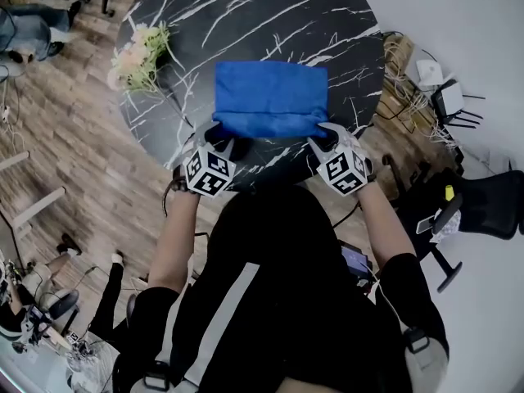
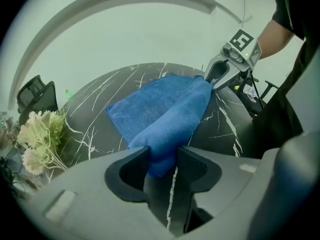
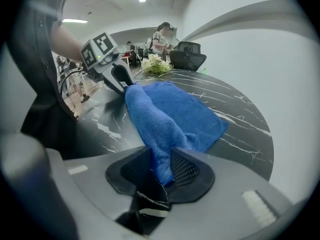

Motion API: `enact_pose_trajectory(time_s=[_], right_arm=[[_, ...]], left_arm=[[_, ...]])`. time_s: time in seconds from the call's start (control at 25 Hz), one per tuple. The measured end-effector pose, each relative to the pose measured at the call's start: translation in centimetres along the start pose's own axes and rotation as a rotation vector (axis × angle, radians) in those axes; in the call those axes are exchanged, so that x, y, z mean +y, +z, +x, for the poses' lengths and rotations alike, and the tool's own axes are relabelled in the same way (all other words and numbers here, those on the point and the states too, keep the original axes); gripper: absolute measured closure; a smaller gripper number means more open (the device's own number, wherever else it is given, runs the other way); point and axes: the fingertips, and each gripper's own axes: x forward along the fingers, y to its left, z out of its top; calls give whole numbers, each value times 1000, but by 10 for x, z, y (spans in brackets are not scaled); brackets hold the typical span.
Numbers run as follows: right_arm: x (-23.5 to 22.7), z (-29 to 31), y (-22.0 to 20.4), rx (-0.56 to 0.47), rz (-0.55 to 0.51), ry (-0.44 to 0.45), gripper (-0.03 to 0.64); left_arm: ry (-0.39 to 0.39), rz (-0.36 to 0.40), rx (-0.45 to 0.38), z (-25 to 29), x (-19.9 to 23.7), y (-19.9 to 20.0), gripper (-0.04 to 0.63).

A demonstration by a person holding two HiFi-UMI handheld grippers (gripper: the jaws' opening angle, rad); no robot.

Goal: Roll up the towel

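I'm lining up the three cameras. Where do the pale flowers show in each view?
Head view: the flowers are at upper left, on the left rim of the table.
Left gripper view: at the left edge, left of the towel.
Right gripper view: small, top centre, at the table's far end.
Shared landmark: the blue towel, near the middle of every view.

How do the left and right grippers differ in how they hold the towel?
The left gripper pinches the towel at its near left corner, the right gripper at its near right corner. The left gripper's jaws stand wider, on a thicker bunch; the right gripper's grip a thinner fold. Both are shut on its near edge.
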Motion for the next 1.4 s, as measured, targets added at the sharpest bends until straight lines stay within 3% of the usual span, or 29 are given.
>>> enact_pose_trajectory(time_s=[0.24,0.48,1.4], right_arm=[[-6,2,1,15,11,-23,550],[0,-2,-1,20,46,-35,565],[70,-26,-27,40,51,-42,568]], left_arm=[[16,-77,-27,-1,6,0,476],[5,-86,-31,-6,3,-4,532],[-46,-58,5,-39,-52,-52,538]])
